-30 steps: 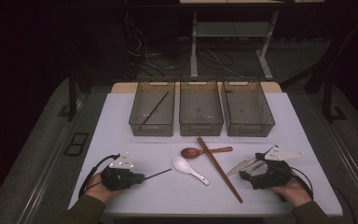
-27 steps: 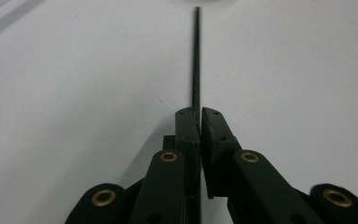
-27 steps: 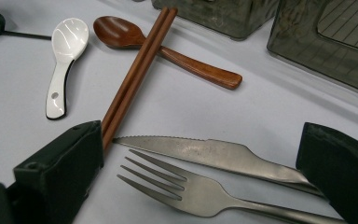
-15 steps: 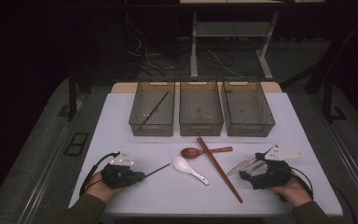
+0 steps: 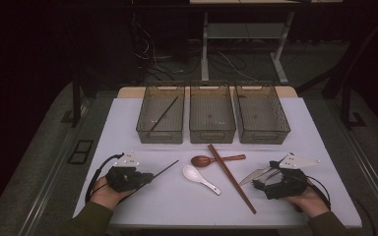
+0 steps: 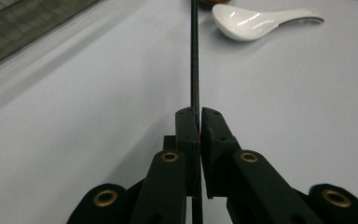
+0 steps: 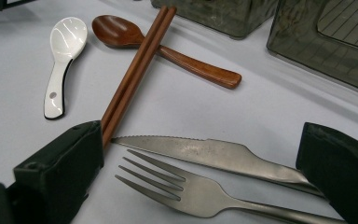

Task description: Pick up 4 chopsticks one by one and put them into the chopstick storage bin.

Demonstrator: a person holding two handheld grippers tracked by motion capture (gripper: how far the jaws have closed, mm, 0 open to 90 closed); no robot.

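Observation:
My left gripper (image 5: 145,178) is near the table's front left, shut on a thin black chopstick (image 5: 165,168) that points toward the table's middle. In the left gripper view the jaws (image 6: 199,116) pinch the black chopstick (image 6: 195,56), which runs straight ahead toward a white spoon (image 6: 261,23). My right gripper (image 5: 261,184) rests at the front right with its jaws wide apart. A steel knife (image 7: 205,151) and a fork (image 7: 182,191) lie between the jaws of the right gripper (image 7: 203,140), and no pad presses on them.
A white spoon (image 5: 201,178), a wooden spoon (image 5: 216,160) and a pair of brown chopsticks (image 5: 231,178) lie mid-table. Behind them stand three clear bins: the left bin (image 5: 150,135) holds another black chopstick (image 5: 163,114), beside it the middle bin (image 5: 212,135) and right bin (image 5: 263,135).
My left gripper and its black chopstick have shifted slightly up the picture, away from the front edge. The right gripper has stayed put.

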